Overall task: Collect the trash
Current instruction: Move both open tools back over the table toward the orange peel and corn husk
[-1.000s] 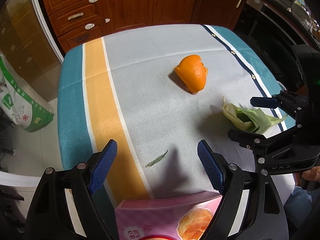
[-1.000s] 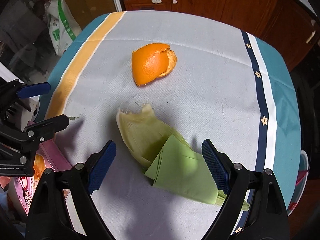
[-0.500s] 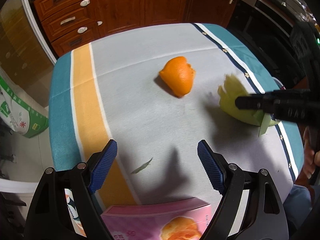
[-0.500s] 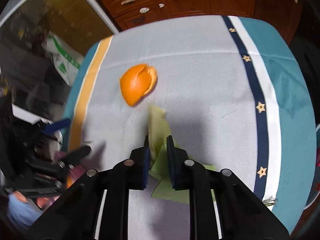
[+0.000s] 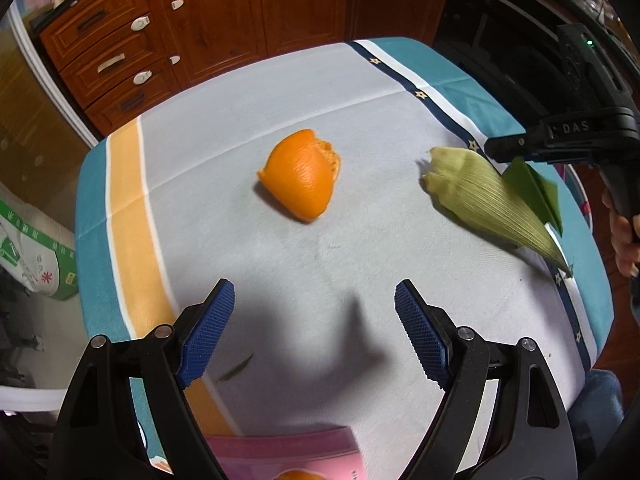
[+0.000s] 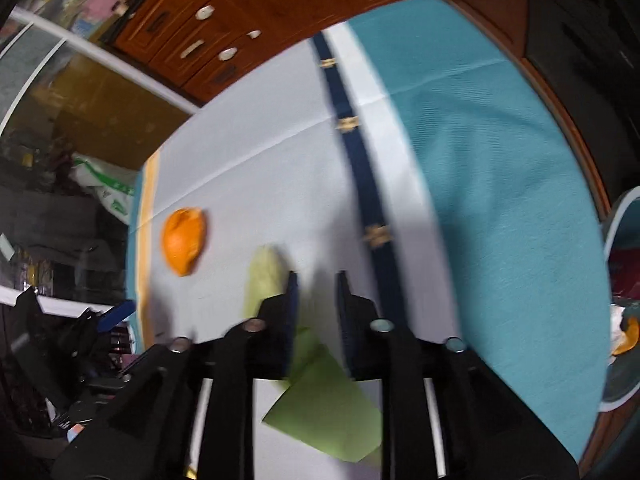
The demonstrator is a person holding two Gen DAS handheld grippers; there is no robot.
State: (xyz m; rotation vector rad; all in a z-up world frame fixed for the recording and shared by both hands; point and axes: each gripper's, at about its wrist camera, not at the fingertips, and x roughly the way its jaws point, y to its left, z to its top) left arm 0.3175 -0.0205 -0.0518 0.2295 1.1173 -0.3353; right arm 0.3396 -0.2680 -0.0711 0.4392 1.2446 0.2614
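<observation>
the left gripper [image 5: 308,330] points steeply downward with its jaws spread wide and empty, while the right gripper [image 6: 316,312], held in a hand [image 5: 624,236], has its narrow jaws opening.

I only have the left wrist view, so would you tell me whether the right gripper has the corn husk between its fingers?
Observer: The right gripper has its jaws opening; the green leaf sits between them, against one finger, and the pale husk lies just beyond.
Operator: Thank you. Is a bin anywhere in sight?
Observer: Yes, a round bin shows past the table's teal edge, at the right of the right wrist view.
Operator: Is anything in it?
Observer: An orange scrap; the rest is too blurred to tell.
</observation>
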